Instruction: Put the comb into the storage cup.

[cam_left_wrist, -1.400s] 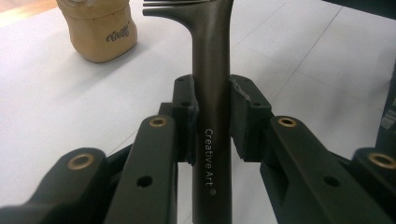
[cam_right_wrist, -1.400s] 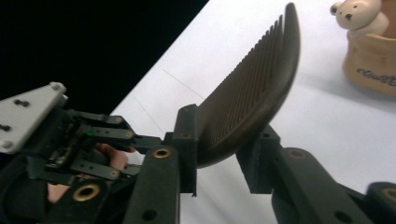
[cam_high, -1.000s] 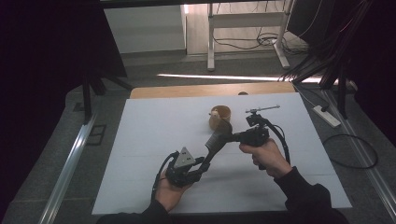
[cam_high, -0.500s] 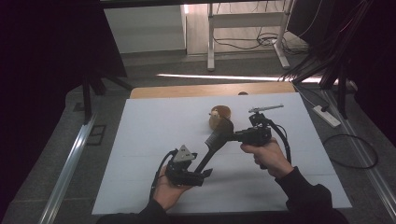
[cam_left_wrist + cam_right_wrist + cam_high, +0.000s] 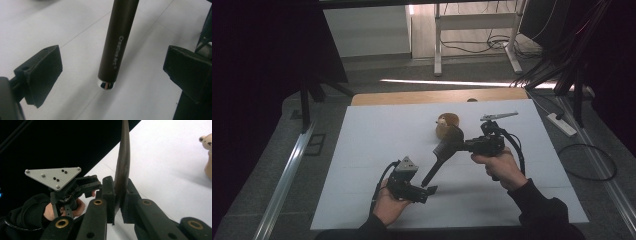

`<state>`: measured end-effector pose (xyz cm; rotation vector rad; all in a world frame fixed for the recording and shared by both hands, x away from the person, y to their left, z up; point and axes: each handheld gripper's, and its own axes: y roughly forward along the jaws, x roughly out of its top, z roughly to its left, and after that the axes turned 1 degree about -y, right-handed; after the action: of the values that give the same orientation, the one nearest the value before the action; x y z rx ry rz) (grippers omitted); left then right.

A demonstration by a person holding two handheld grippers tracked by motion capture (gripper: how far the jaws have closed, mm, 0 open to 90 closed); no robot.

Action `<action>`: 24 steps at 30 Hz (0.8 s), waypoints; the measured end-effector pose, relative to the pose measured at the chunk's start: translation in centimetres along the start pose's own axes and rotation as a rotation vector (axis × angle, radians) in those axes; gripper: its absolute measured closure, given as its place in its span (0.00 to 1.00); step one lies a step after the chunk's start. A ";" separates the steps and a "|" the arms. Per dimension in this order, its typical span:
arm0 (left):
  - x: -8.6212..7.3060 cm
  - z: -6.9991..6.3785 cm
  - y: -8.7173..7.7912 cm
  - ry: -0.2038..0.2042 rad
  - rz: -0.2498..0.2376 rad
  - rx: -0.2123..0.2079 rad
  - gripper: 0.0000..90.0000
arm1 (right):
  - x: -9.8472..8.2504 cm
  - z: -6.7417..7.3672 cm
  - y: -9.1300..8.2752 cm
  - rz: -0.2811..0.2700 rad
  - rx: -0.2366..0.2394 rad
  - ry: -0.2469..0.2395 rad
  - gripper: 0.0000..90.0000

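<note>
Left tongs [image 5: 430, 190] sit low on the white table [image 5: 362, 150], jaws wide apart around the handle tip of the dark brush [image 5: 117, 45]. Right tongs [image 5: 458, 145] are clamped on the brush's wide end, just beside a small teddy bear [image 5: 447, 122].

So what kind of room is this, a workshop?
Probably a lab or recording studio rather than a workshop: a white-topped table ringed by black curtains, bundled cables and a power strip on the floor.
</note>
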<state>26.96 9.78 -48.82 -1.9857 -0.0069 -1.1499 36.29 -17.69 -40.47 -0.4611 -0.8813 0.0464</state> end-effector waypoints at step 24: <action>-1.0 1.9 -2.7 0.000 0.010 0.024 0.00 | 0.4 -0.3 -1.6 -0.058 -0.061 -0.018 0.93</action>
<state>26.74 13.18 -48.28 -1.9628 -0.0102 -1.1387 36.51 -19.15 -39.70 -0.4926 -0.9153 -0.0301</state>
